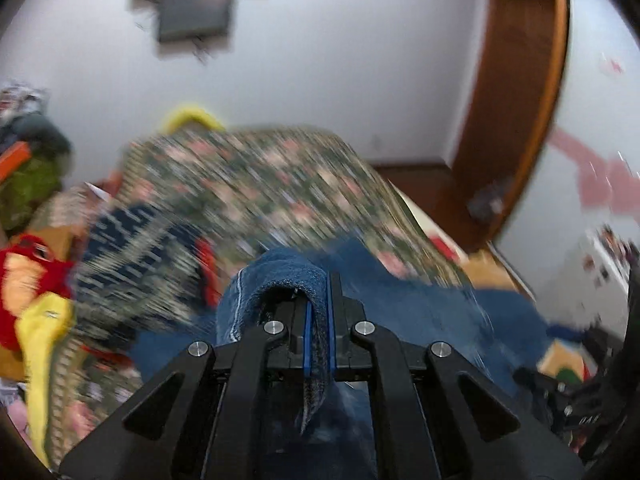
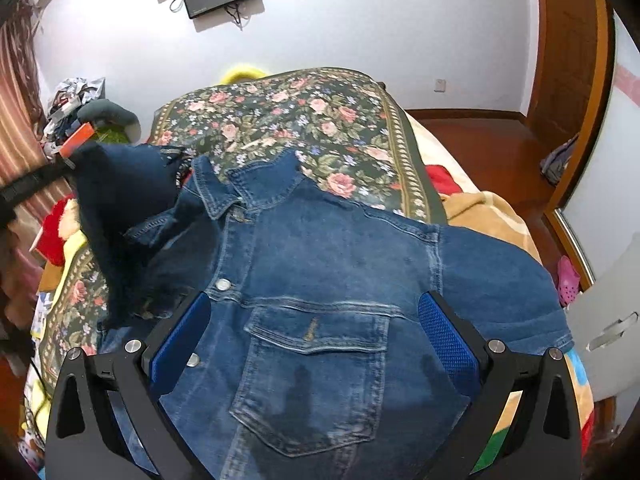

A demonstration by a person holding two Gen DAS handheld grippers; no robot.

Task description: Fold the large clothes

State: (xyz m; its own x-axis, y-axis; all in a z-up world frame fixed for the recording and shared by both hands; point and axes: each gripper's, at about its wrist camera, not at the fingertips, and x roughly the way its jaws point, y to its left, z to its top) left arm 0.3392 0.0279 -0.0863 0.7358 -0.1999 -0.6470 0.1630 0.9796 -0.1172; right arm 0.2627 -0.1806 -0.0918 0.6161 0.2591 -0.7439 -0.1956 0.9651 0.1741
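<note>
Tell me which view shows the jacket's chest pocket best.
The right wrist view: the denim jacket lies spread on the bed, its chest pocket sharp between the open right gripper. The left wrist view is blurred and shows no pocket, only clamped denim.

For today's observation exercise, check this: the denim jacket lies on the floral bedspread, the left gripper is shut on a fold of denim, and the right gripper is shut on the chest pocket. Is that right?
Not quite. In the right wrist view the right gripper is open, its pads apart either side of the chest pocket. The rest holds: denim jacket on the floral bedspread, left gripper shut on denim.
</note>
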